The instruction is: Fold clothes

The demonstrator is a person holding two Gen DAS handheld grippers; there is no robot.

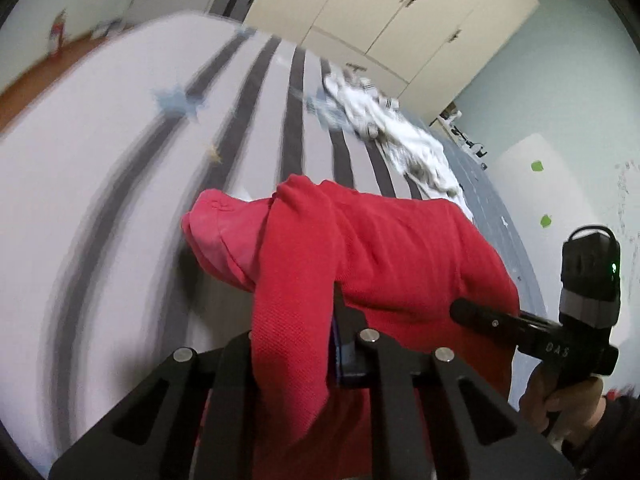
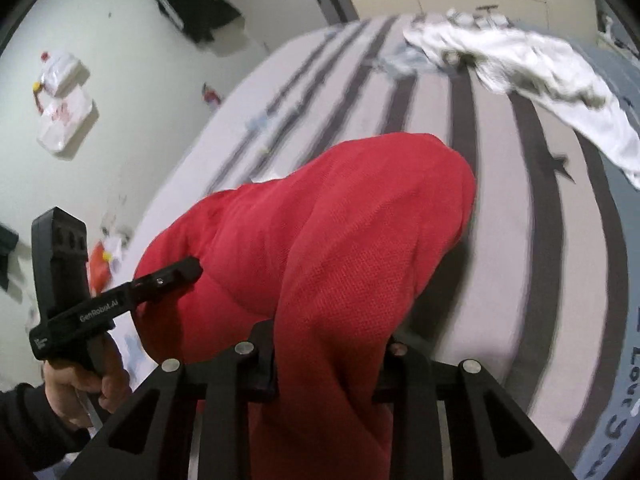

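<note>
Both tongs pinch the same red garment, a knitted piece with a fine mesh texture, and hold it up above the bed. In the left wrist view the left tongs (image 1: 320, 344) are pressed together on a fold of the red garment (image 1: 380, 248), which runs up between the fingers and drapes forward, a paler red inner face showing at its far left end. In the right wrist view the right tongs (image 2: 328, 364) clamp a thicker bunch of the red garment (image 2: 320, 216), and the cloth bulges away from them in a rounded hump over the bed. Each camera sees the other tool: the right tongs (image 1: 472, 312) enter the left view at the right side, tips against the cloth, gripped by a hand (image 1: 560, 404) in a dark sleeve; the left tongs (image 2: 188, 268) enter the right view at the left, tips touching the red cloth, held by a hand (image 2: 80, 388). The bed (image 1: 120, 200) carries a pale cover with dark grey stripes. A crumpled white garment (image 2: 532, 72) lies at its far right side, well apart from the red one. Cream wardrobe doors (image 1: 400, 8) stand beyond the bed. White bags (image 2: 60, 96) and a dark item (image 2: 196, 8) lie on the pale floor to the left.
</note>
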